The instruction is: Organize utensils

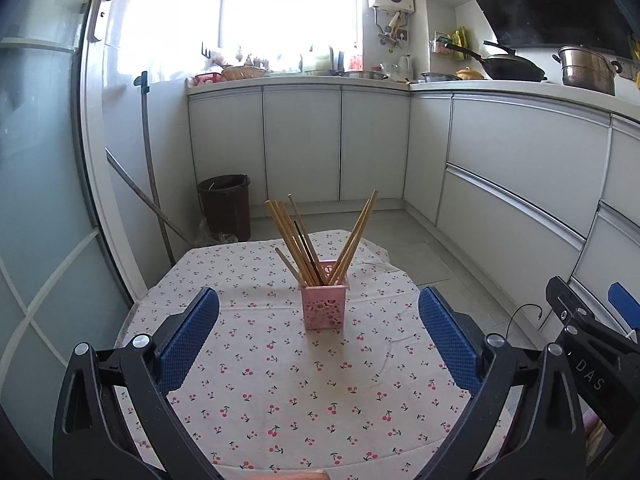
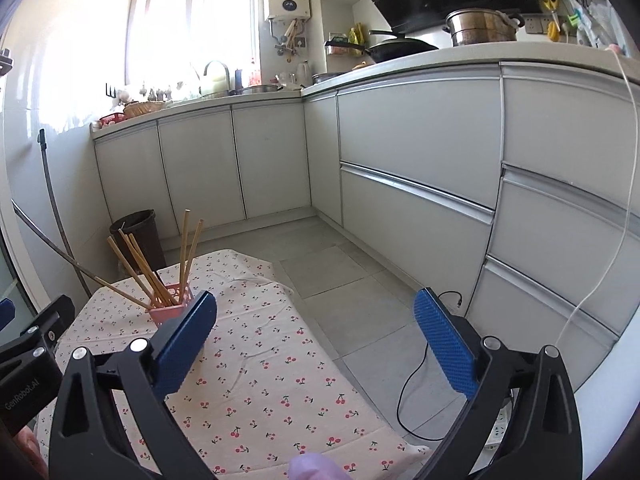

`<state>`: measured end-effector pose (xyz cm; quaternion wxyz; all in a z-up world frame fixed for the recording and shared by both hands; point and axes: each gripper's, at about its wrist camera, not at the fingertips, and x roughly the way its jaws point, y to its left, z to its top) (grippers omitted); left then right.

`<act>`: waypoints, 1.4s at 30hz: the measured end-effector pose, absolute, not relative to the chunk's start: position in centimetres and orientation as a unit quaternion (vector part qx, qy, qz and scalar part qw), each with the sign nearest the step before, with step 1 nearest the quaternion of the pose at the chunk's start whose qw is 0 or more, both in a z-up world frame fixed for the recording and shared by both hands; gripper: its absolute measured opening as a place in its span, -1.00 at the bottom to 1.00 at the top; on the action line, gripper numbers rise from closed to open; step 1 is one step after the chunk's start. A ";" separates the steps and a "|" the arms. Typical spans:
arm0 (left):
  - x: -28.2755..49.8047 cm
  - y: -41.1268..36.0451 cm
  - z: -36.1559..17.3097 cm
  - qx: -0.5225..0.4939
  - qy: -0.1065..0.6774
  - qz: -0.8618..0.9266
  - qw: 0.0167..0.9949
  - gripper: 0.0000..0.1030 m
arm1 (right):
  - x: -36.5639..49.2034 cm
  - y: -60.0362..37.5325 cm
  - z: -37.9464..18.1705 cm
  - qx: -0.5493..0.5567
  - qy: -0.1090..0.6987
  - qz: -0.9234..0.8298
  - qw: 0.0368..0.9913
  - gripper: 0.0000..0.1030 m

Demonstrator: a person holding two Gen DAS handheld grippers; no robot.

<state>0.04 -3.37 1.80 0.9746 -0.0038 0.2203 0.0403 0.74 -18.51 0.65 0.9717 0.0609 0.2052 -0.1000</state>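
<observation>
pink perforated holder [image 1: 323,306] upright on cherry-print tabletop [image 1: 280,400], wooden chopsticks [image 1: 304,240] fanned inside. left gripper [image 1: 319,332] before holder, fingers wide apart, empty. right gripper [image 2: 316,340] right of holder, fingers wide apart, empty.

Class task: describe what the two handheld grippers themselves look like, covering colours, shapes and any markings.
Both the left gripper and the right gripper have black triangular-framed linkages with silver bolts. Their fingers carry blue, textured rectangular pads. White lettering marks the black bodies: "DAS" on the right gripper, "GenRobot.AI" on the left.

A home kitchen: grey cabinets [image 1: 304,140], wok [image 1: 508,66], steel pot [image 2: 480,26], sink tap [image 2: 218,70]
</observation>
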 end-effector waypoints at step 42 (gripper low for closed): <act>2.1 -2.6 -0.1 -0.003 0.252 0.038 0.967 0.86 | 2.1 -18.3 -1.1 0.073 0.247 -0.079 0.963 0.87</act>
